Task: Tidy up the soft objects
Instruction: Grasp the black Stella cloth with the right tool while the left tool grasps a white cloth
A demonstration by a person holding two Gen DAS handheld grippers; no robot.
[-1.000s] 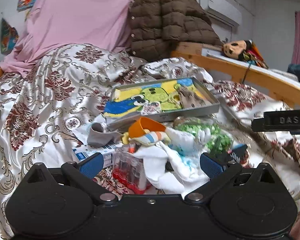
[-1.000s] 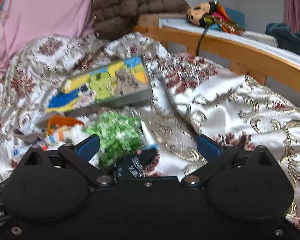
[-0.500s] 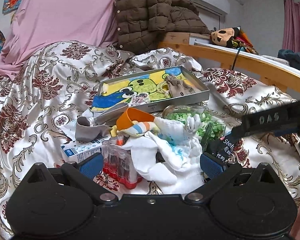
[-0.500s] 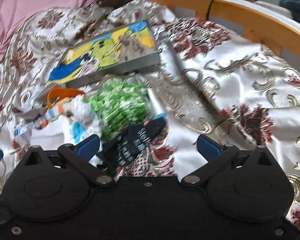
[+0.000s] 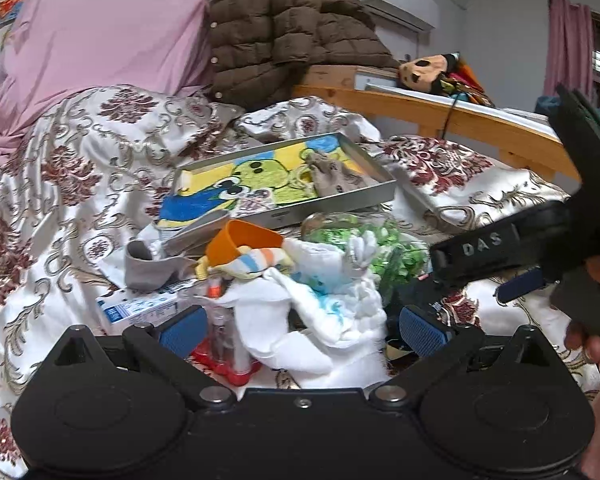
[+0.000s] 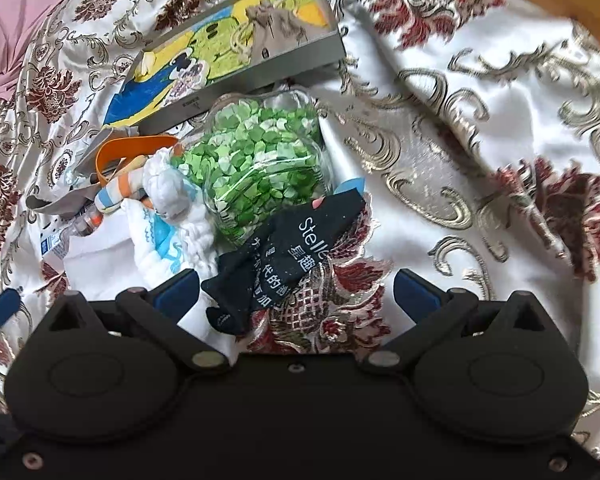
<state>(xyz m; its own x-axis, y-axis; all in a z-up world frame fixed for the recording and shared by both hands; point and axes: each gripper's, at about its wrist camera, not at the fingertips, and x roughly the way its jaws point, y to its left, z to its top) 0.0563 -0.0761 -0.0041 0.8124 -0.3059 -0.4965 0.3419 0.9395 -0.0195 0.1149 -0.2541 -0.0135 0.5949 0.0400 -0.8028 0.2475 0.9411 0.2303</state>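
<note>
A heap of soft things lies on the patterned bedspread (image 6: 480,128). A white cloth with blue print (image 5: 324,316) (image 6: 160,244) sits in front of my open left gripper (image 5: 300,330). A black sock with white lettering (image 6: 284,256) lies just ahead of my open right gripper (image 6: 296,290), towards its left finger. A grey sock (image 5: 152,268) and a striped sock (image 5: 256,262) lie at the left of the heap. A metal tray (image 5: 340,204) (image 6: 300,56) holds a colourful cloth and a brown fabric piece (image 5: 332,174).
A clear bag of green pieces (image 6: 260,164) lies beside the black sock. An orange cup (image 5: 236,242), red-based tubes (image 5: 228,344) and a small box (image 5: 140,308) are in the heap. A wooden bed rail (image 5: 480,128) runs at the right. A brown jacket (image 5: 292,28) hangs behind.
My right gripper has tilted down and come closer over the black sock. In the left wrist view the right tool has come in further from the right. Both stay open.
</note>
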